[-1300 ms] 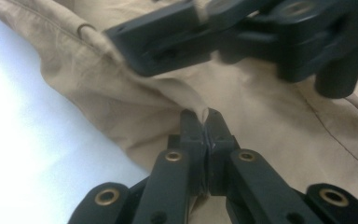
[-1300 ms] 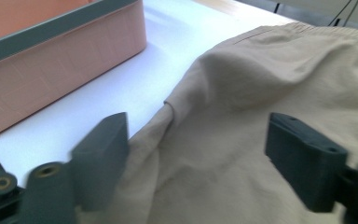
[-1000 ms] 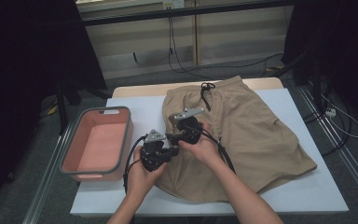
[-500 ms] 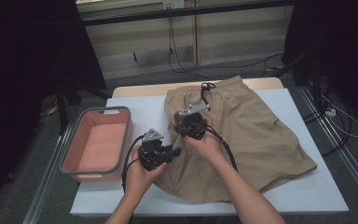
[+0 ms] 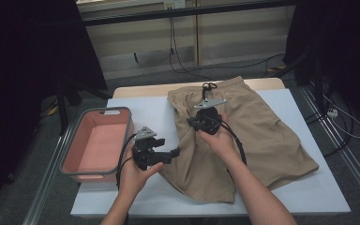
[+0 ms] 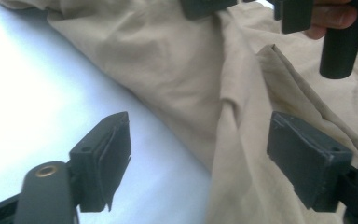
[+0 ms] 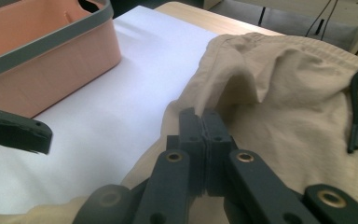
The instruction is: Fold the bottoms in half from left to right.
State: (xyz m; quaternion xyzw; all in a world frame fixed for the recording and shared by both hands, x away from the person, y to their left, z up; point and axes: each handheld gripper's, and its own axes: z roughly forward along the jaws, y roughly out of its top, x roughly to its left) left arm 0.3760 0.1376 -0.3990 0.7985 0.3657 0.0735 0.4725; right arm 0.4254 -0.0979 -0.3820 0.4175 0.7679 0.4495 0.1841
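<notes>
Pinching a fold of the tan shorts, seemingly, in my right gripper; my left gripper, just opened, straddles their edge.

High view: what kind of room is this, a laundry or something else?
Probably a lab or recording workspace, not a laundry. A white table stands among dark curtains with loose cables on the floor, and a person works tan shorts with handheld grippers beside a pink bin.
</notes>
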